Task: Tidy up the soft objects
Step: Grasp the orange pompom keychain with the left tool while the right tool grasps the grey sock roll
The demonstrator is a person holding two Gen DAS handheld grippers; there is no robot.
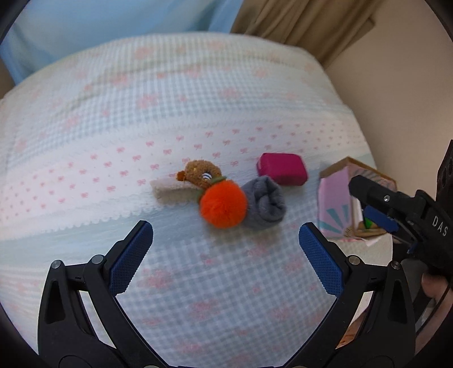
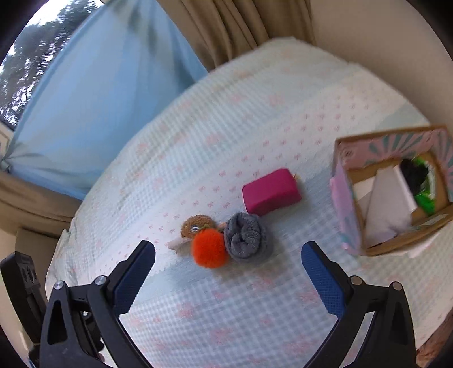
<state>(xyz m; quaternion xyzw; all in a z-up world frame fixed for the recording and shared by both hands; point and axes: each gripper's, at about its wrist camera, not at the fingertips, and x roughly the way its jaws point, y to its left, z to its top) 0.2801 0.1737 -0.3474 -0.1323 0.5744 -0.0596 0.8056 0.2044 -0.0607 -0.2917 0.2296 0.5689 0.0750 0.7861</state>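
Looking along my left gripper point(image 1: 226, 236), I see its blue-padded fingers point(image 1: 128, 257) spread wide with nothing between them, hovering over the pale blue checked bedspread with pink bows point(image 1: 198, 297). My right gripper point(image 2: 228, 256) is spread just as wide and also holds nothing.

Just beyond both sets of fingertips lies a small cluster of soft things. A fluffy orange pom-pom point(image 1: 223, 204) touches a rolled grey sock point(image 1: 264, 201) on its right. Behind the pom-pom rests a small brown plush bear head point(image 1: 201, 172), lying on a flat cream fabric strip point(image 1: 170, 190).

A little farther back sits a magenta rectangular block point(image 1: 282, 168), close to the sock.

To the right stands an open pink and teal cardboard box point(image 2: 346, 198), with white, black and green items inside.

Farthest away hang a light blue curtain point(image 2: 113, 93) and a beige curtain point(image 2: 240, 25).
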